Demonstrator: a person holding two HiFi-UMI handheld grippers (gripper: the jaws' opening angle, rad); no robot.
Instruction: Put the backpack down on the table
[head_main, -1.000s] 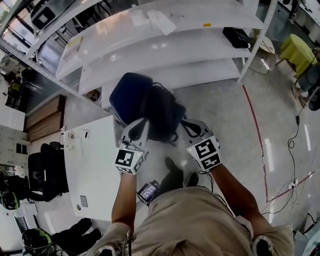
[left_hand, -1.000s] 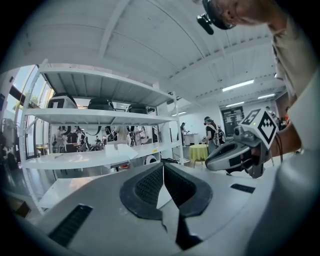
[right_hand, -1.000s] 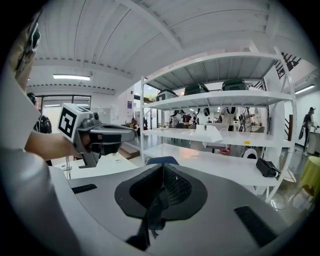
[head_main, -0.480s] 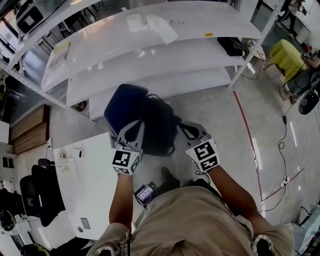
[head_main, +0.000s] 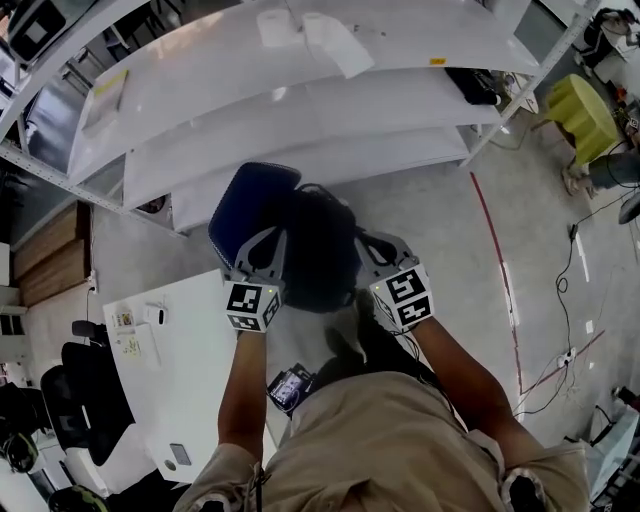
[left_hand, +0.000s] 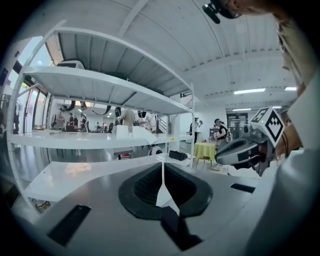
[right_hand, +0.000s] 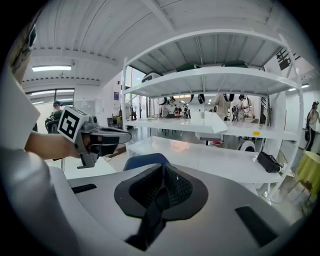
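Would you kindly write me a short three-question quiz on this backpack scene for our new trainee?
1. True or false: the backpack already lies on the white table.
2. What does the right gripper clamp? A) a black strap B) a bottle C) nothing
3. Fill in: the backpack hangs over the grey ____, beside the table.
Key: 1 false; 2 A; 3 floor.

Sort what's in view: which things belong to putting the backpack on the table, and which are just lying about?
Job in hand: backpack; left gripper and right gripper, both shut on it; white table.

Lying about: shelving rack; black case on it; yellow-covered stand; papers on the table.
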